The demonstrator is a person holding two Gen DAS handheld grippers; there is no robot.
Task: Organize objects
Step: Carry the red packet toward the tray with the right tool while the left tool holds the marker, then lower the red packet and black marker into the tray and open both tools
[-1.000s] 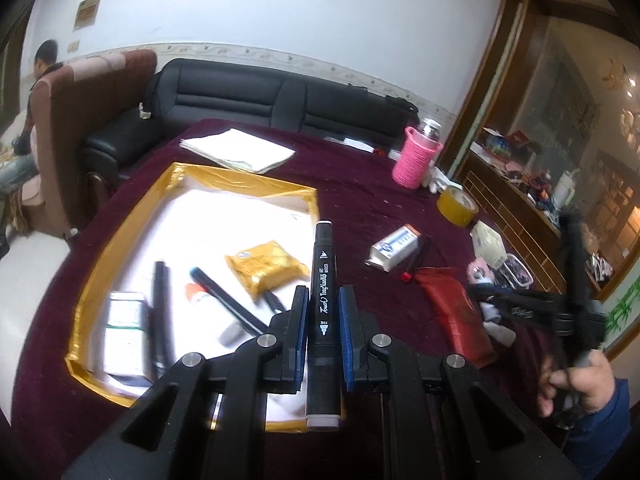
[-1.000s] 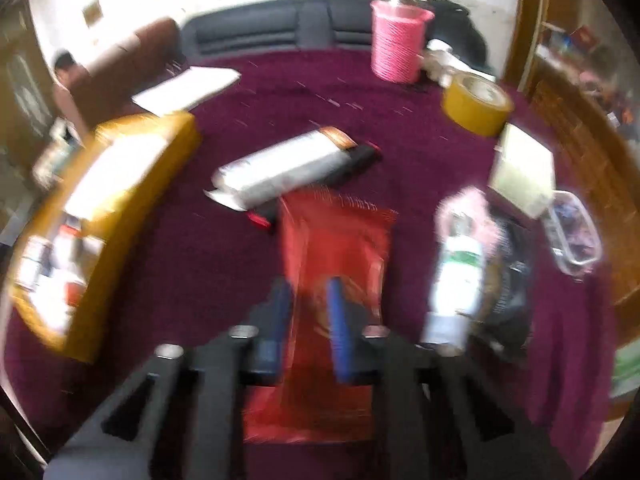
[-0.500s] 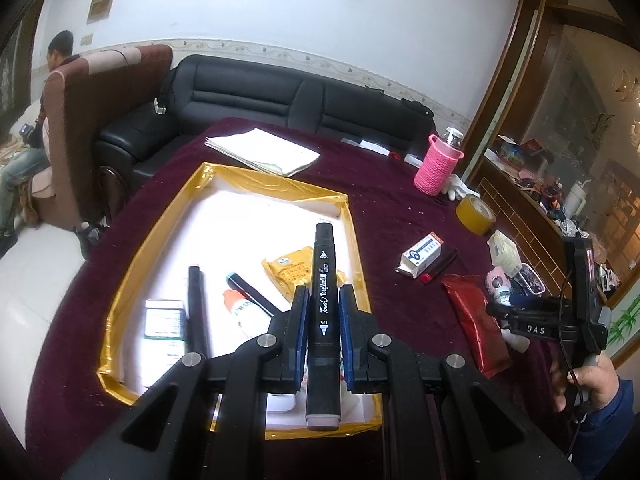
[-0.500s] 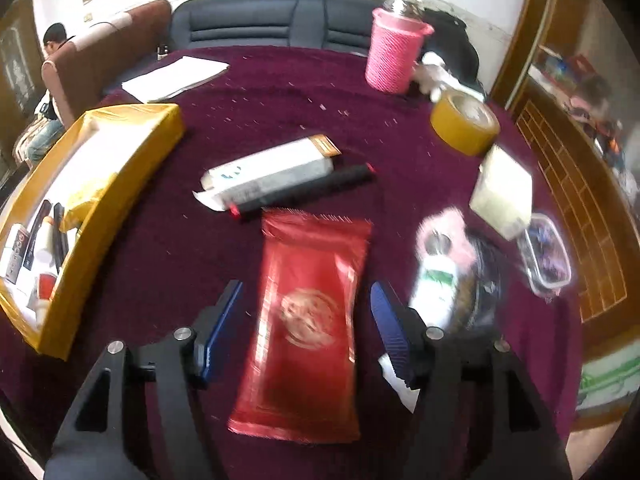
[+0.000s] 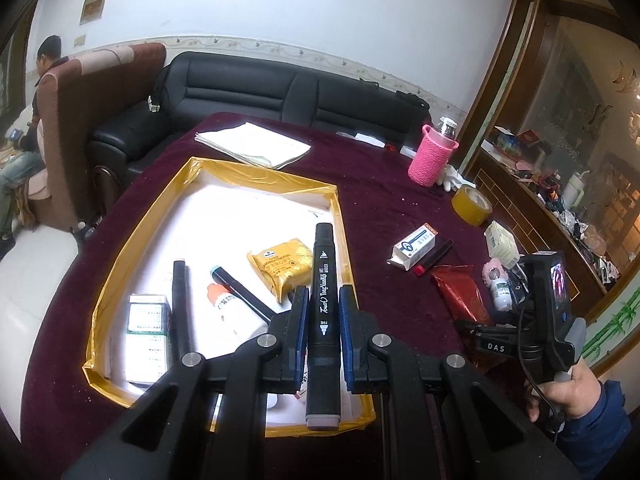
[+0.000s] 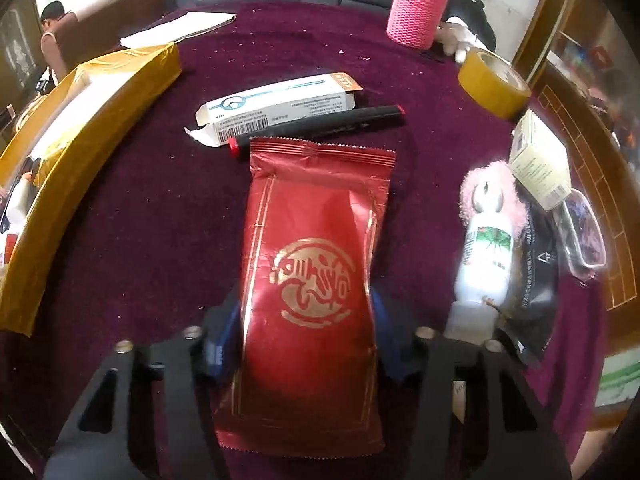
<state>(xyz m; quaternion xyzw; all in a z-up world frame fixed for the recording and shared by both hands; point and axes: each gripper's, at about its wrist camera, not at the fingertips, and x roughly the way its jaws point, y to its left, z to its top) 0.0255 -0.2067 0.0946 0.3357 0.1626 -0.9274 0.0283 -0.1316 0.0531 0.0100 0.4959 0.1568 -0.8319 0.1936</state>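
Observation:
My left gripper [image 5: 323, 308] is shut on a black marker [image 5: 322, 280] and holds it above the near right corner of the gold-rimmed white tray [image 5: 256, 176]. The tray holds a yellow packet [image 5: 282, 262], a green-white box [image 5: 146, 332], a white tube [image 5: 236, 316] and two dark pens. My right gripper [image 6: 306, 316] is low over the maroon cloth, its blue pads either side of a red foil packet [image 6: 312, 280]. The pads are partly hidden by the packet; whether they press it is unclear. The packet also shows in the left wrist view [image 5: 460, 292].
A toothpaste box [image 6: 276, 106] and a black-red marker [image 6: 320, 126] lie beyond the packet. A white bottle [image 6: 484, 256], pink fluff, a black pouch [image 6: 532, 280], small boxes, a tape roll [image 6: 494, 82] and a pink-sleeved bottle [image 6: 418, 8] are on the right. Papers [image 5: 256, 148] lie at the back.
My left gripper has risen and drawn back with the marker. My right gripper opened, then came down around the red packet with its pads closing in on both sides.

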